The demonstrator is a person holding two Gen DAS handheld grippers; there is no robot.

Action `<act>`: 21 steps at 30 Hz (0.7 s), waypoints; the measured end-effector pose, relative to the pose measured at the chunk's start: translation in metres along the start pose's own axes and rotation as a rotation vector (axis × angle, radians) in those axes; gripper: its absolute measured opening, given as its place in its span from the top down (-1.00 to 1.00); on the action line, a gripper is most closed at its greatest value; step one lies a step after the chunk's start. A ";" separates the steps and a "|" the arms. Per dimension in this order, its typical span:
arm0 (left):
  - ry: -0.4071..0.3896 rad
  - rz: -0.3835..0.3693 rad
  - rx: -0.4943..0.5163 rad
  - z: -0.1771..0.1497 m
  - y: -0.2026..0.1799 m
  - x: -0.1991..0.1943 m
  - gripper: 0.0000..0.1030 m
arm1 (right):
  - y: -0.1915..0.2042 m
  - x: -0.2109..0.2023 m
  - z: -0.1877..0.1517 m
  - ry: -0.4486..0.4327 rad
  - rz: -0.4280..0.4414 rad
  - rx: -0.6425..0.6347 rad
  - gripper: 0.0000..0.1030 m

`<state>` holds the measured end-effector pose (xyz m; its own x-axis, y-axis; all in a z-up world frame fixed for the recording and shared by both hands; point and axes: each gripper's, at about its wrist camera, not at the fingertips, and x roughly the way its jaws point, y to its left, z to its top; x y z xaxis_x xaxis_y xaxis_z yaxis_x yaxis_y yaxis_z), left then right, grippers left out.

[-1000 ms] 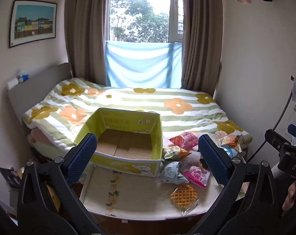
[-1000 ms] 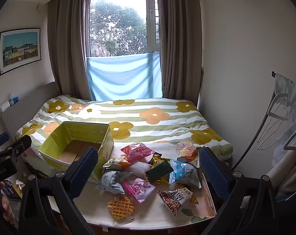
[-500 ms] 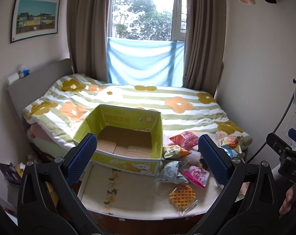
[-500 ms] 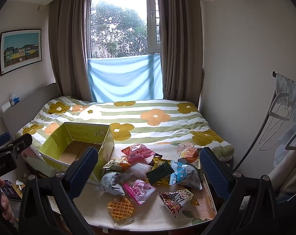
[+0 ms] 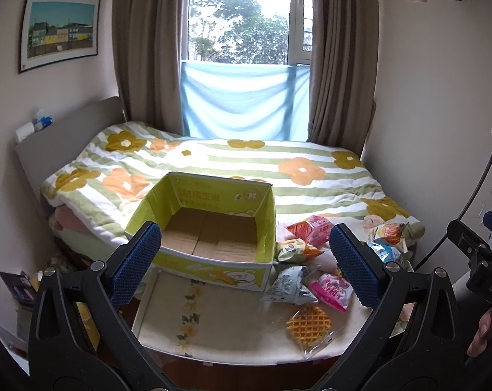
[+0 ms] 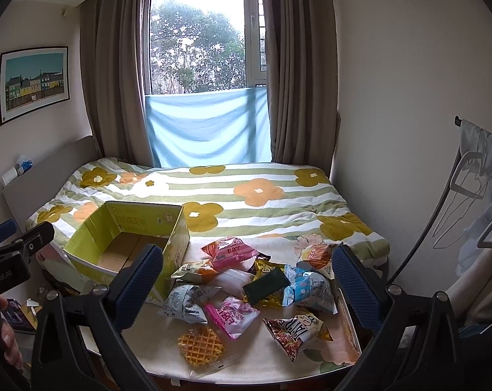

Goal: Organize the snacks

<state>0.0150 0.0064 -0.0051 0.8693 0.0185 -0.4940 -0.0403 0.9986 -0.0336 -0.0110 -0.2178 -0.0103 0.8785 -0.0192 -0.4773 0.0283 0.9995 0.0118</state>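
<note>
- Starting at the left, we hold the left gripper [image 5: 244,262] raised above the near edge of the table [image 5: 220,322], jaws spread wide and gripping nothing.
- Straight ahead of those jaws sits the yellow cardboard box [image 5: 210,267], open-topped with nothing in it, on the table's left part with its far side against the bed [image 5: 246,163].
- Right of the box lies the loose pile of snack packets, touching and overlapping: a grey-white packet [image 6: 189,303] nearest the box, a pink packet [image 6: 231,316] beside it, and a wrapped waffle [image 6: 200,345] alone near the front edge.
- Further right we see a red-and-pink packet [image 6: 229,251], a dark green packet [image 6: 267,285] lying slantwise on top, a light blue packet [image 6: 308,291], and a red chip bag [image 6: 295,332] with its long axis running toward the front-left.
- Our right gripper [image 6: 247,288] hovers over this pile, jaws also released and holding nothing; the snacks lie below and between its fingers, so we judge the right hand nearer for the first pick, with the box off to its left.
</note>
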 end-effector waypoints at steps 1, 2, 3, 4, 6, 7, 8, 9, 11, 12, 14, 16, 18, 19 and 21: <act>0.000 -0.001 -0.001 0.000 0.001 0.000 -0.99 | 0.000 0.000 0.000 -0.002 -0.001 0.000 -0.99; 0.000 -0.001 -0.003 0.000 0.002 0.000 -0.99 | 0.001 0.000 0.000 -0.003 -0.001 -0.001 -0.99; 0.000 0.000 -0.003 0.000 0.002 0.001 -0.99 | 0.001 0.000 0.000 -0.005 -0.002 -0.001 -0.99; -0.001 0.001 -0.002 0.000 0.002 0.001 -0.99 | 0.002 0.000 0.000 -0.005 -0.001 -0.001 -0.99; -0.001 0.002 -0.001 0.001 0.002 0.001 -0.99 | 0.004 0.000 0.001 -0.004 0.000 -0.001 -0.99; 0.000 0.003 0.000 0.001 0.001 0.001 -0.99 | 0.003 0.000 0.001 -0.003 0.000 -0.002 -0.99; 0.000 0.005 0.002 0.001 0.001 0.002 -0.99 | 0.004 0.000 0.001 -0.002 0.001 -0.002 -0.99; 0.001 0.006 0.003 0.002 0.002 0.003 -0.99 | 0.004 0.000 0.001 -0.001 0.001 -0.003 -0.99; 0.000 0.006 0.004 0.001 0.001 0.003 -0.99 | 0.004 0.000 0.001 -0.002 0.001 -0.003 -0.99; 0.000 0.006 0.003 0.001 0.001 0.003 -0.99 | 0.004 0.000 0.002 -0.003 0.001 -0.004 -0.99; 0.001 0.005 0.004 0.001 0.000 0.004 -0.99 | 0.005 0.000 0.002 -0.003 0.000 -0.004 -0.99; 0.001 0.005 0.004 0.001 0.000 0.004 -0.99 | 0.004 0.000 0.002 -0.001 0.001 -0.002 -0.99; 0.001 0.005 0.003 0.001 0.000 0.005 -0.99 | 0.004 0.000 0.002 -0.001 0.000 -0.003 -0.99; 0.002 0.003 0.003 0.001 0.000 0.005 -0.99 | 0.004 0.000 0.002 -0.001 0.000 -0.002 -0.99; 0.006 0.004 0.004 0.002 -0.001 0.005 -0.99 | 0.004 0.000 0.002 0.001 0.000 -0.002 -0.99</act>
<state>0.0207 0.0059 -0.0059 0.8662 0.0225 -0.4991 -0.0421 0.9987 -0.0279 -0.0095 -0.2136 -0.0086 0.8783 -0.0189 -0.4778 0.0269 0.9996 0.0098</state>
